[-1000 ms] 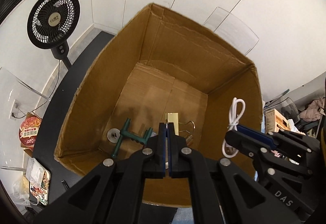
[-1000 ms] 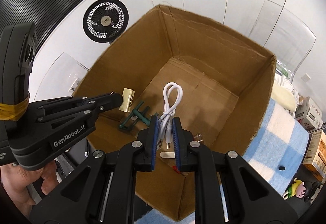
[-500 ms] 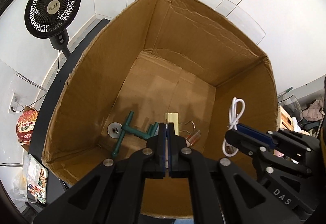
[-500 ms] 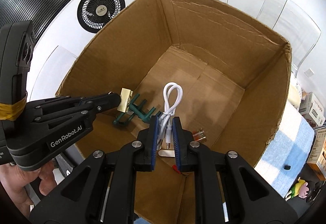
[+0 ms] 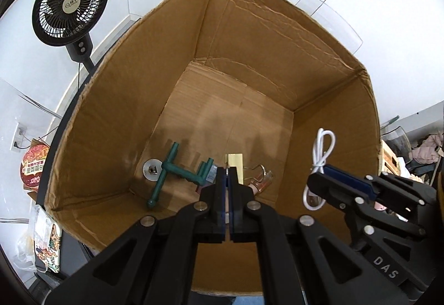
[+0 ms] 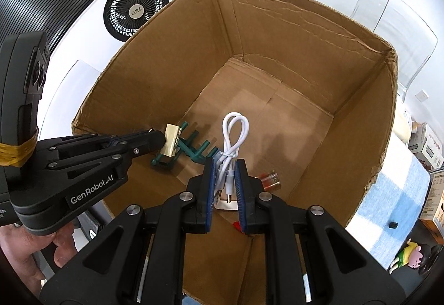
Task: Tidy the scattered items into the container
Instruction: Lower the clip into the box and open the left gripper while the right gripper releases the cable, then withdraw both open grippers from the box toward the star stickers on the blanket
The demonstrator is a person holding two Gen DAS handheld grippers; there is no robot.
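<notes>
An open cardboard box (image 5: 249, 35) fills both views, also in the right wrist view (image 6: 291, 35). My left gripper (image 5: 229, 174) is shut on a gold binder clip (image 5: 234, 166), also seen in the right wrist view (image 6: 171, 139), and holds it above the box's left inside. My right gripper (image 6: 224, 166) is shut on a coiled white cable (image 6: 236, 127), which also shows in the left wrist view (image 5: 323, 149), above the box's near side. On the box floor lie a green plastic tool (image 5: 169, 174), a round metal disc (image 5: 151, 169) and a small amber vial (image 6: 267, 180).
A black standing fan (image 5: 69, 5) stands beyond the box on the left. A blue checked cloth (image 6: 388, 199) lies to the right of the box, with small cartons (image 6: 428, 144) and a toy figure (image 6: 408, 255) beyond. Packets (image 5: 33, 166) lie left of the box.
Both grippers have moved closer over the box, still holding the clip and the cable; the box fills more of each view.
</notes>
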